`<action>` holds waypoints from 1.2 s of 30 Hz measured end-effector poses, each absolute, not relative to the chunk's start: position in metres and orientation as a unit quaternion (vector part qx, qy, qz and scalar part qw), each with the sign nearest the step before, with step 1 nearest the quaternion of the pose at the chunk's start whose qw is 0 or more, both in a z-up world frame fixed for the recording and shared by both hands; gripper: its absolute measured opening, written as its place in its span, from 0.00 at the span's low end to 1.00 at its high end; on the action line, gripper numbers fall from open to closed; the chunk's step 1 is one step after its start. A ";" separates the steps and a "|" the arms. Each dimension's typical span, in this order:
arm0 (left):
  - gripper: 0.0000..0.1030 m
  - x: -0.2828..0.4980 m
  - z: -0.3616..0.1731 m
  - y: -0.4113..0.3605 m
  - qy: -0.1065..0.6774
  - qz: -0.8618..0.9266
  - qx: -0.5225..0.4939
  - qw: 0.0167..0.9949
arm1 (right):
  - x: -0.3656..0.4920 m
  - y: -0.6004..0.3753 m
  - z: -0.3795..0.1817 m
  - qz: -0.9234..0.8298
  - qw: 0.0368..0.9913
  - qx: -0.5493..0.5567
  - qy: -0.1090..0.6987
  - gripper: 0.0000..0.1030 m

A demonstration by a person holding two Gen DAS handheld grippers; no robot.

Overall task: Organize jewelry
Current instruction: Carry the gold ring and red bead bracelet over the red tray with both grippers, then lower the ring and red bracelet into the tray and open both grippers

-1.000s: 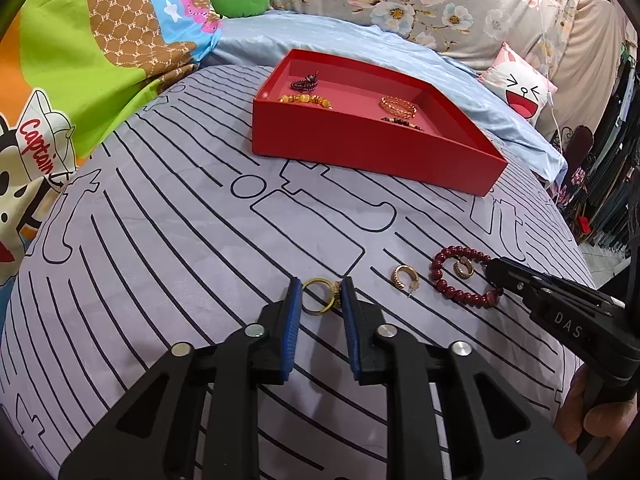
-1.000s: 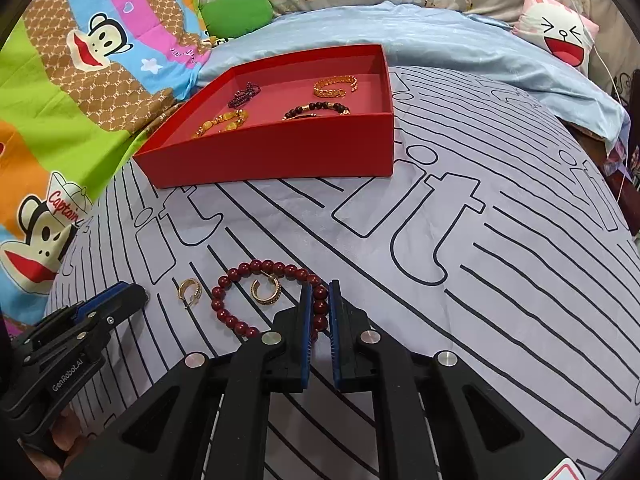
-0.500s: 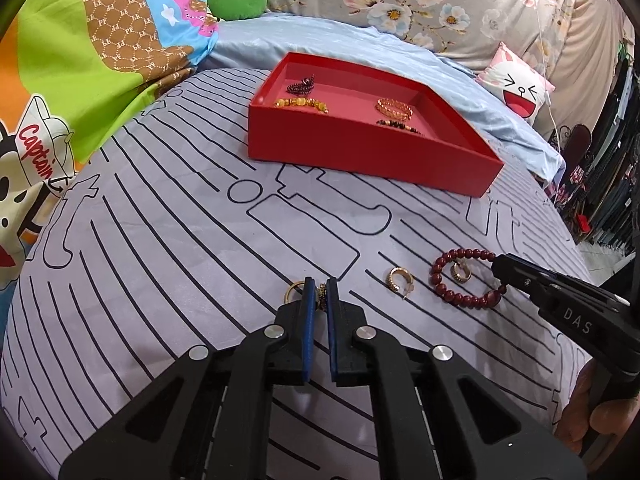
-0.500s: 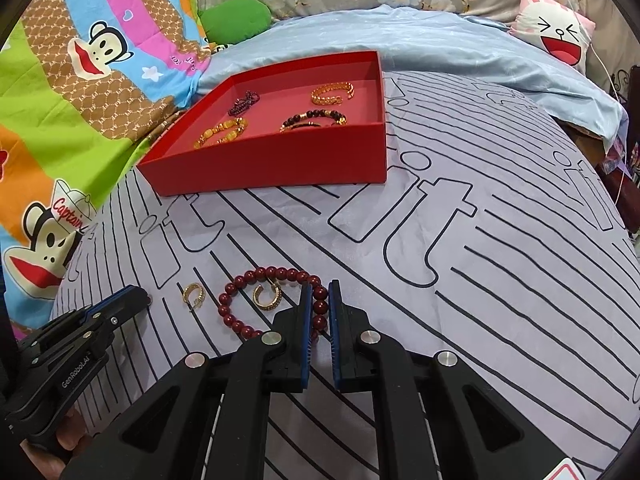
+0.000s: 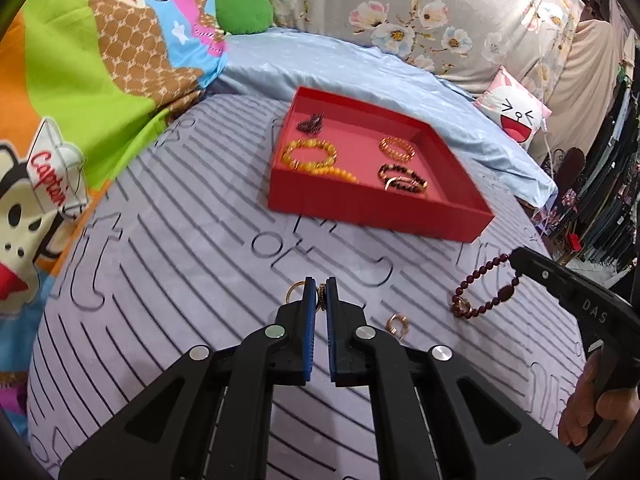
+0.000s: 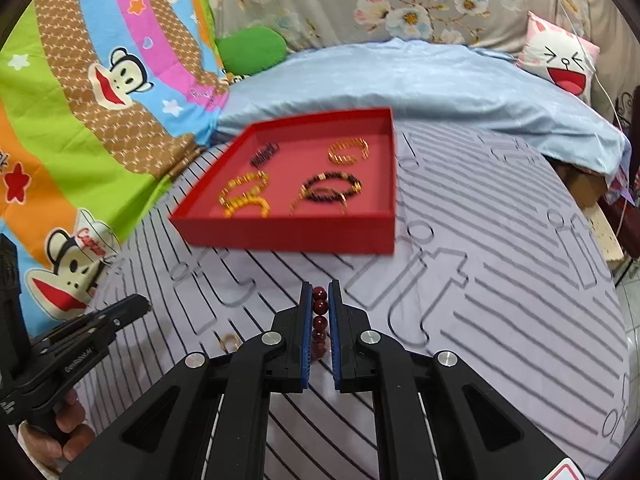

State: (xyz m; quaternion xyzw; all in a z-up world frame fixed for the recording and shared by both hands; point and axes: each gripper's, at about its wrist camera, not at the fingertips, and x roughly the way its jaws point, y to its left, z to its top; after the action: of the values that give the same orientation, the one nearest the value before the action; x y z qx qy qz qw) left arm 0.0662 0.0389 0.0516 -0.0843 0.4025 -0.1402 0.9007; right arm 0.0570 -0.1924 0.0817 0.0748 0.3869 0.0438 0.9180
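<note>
Left gripper point(image 5: 319, 294) pinching gold ring point(image 5: 295, 293); right gripper point(image 6: 320, 300) clamped on red bead bracelet point(image 6: 319, 314), dangling above sheet. Carry level toward red tray point(image 6: 288, 232), clear near wall, release low inside

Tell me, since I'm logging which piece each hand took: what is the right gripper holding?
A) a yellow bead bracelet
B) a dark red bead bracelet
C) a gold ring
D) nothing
B: the right gripper is shut on the dark red bead bracelet, whose beads sit between its blue pads and hang from it in the left wrist view.
</note>
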 end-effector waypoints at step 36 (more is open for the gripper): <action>0.05 0.313 0.080 -0.053 0.424 -0.199 -0.042 0.883 | 0.304 -0.198 0.070 0.074 0.883 0.090 0.456 0.07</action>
State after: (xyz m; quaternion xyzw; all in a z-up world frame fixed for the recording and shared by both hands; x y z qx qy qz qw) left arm 0.3132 -0.0525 0.0803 -0.0415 0.4237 -0.1995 0.8826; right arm 0.3037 -0.1980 0.0701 0.0901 0.4556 0.0736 0.8825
